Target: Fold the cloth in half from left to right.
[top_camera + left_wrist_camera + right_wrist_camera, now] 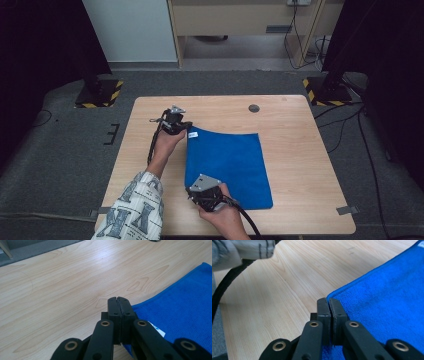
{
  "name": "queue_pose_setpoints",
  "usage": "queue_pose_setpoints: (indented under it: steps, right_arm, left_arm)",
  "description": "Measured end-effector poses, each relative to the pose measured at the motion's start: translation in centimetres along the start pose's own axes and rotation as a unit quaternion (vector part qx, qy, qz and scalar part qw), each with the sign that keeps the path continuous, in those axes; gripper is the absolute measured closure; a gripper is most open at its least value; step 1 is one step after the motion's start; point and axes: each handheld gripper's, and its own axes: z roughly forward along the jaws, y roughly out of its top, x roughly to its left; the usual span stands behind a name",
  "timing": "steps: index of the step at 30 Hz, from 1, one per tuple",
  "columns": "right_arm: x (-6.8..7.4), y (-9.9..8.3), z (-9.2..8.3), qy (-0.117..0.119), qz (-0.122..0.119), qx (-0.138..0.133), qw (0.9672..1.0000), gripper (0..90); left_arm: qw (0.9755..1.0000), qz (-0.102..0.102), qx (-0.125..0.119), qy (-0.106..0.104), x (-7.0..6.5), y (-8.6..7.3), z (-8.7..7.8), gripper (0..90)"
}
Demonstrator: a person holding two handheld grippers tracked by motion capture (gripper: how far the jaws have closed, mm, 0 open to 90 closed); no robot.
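A blue cloth lies spread on the wooden table, with a small white label near its far left corner. My left gripper is at that corner. In the left gripper view its jaws are pressed together, and the cloth runs in under them beside the label. My right gripper is at the cloth's near left corner. There too the jaws are shut, pinching the cloth's edge. The cloth's left edge looks slightly raised off the table.
A round dark grommet is set in the table near its far edge. Bare wood lies to the left and right of the cloth. A patterned sleeve and a black cable cross the near left. Black stands and cables sit on the floor beyond the table.
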Motion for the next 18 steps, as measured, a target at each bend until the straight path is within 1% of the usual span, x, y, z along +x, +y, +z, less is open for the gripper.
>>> queue_pose_setpoints:
  steps: [1,3,5,7,10,14,18]
  right_arm:
    - [0.0,0.1,0.0,0.003,-0.006,-0.003,1.0000,88.0]
    - [-0.1,0.2,0.2,0.001,-0.012,0.004,0.9999,88.0]
    - [-0.2,0.3,0.3,-0.002,-0.008,0.010,0.9999,88.0]
    - [-0.2,0.5,0.4,-0.005,-0.010,0.014,0.9998,88.0]
    - [0.2,1.0,0.5,-0.005,-0.012,0.011,0.9999,88.0]
    - [0.9,1.8,0.7,-0.004,-0.021,0.006,0.9998,88.0]
    - [1.0,2.3,0.7,-0.006,-0.020,0.002,0.9998,88.0]
  left_arm:
    - [1.0000,-0.002,-0.003,-0.002,0.1,0.1,-0.1,89.2]
    - [0.9999,-0.002,-0.009,-0.005,0.2,0.4,-0.2,89.2]
    - [0.9999,0.003,-0.011,-0.005,0.1,0.6,-0.4,89.2]
    - [0.9999,0.009,-0.009,0.000,0.1,0.6,-0.6,89.2]
    - [0.9999,0.008,-0.010,0.005,0.5,0.7,-1.1,89.2]
    - [0.9999,0.008,-0.010,0.011,0.9,0.7,-1.8,89.2]
    - [0.9998,0.004,-0.013,0.012,1.3,0.7,-2.1,89.2]
